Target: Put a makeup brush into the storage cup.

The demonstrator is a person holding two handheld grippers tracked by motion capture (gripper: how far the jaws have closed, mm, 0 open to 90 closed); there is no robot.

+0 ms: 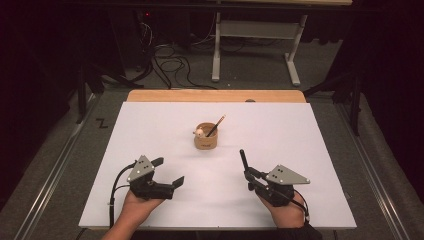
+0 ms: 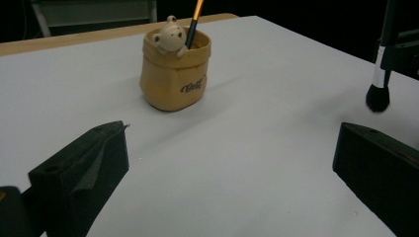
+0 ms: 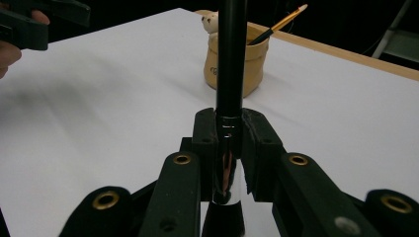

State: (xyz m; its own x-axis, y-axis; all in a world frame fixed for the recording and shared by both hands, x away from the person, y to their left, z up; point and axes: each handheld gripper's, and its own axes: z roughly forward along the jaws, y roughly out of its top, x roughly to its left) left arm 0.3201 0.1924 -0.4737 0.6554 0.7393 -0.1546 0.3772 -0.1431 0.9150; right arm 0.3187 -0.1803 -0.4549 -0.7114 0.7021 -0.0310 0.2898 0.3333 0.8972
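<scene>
Jaws of the right tool (image 3: 230,143) are clamping a light, stiff, slippery black makeup brush (image 3: 230,59) at its shiny ferrule; the left tool (image 2: 227,163) is gaping empty.

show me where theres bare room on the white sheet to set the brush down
Most of the white sheet is bare. Widest free patches: right of the tan pot toward the sheet's right edge, and left of it toward the left edge. The strip between the left gripper and the right gripper, which holds the black brush, is also free. Only the pot crowds the middle.
</scene>
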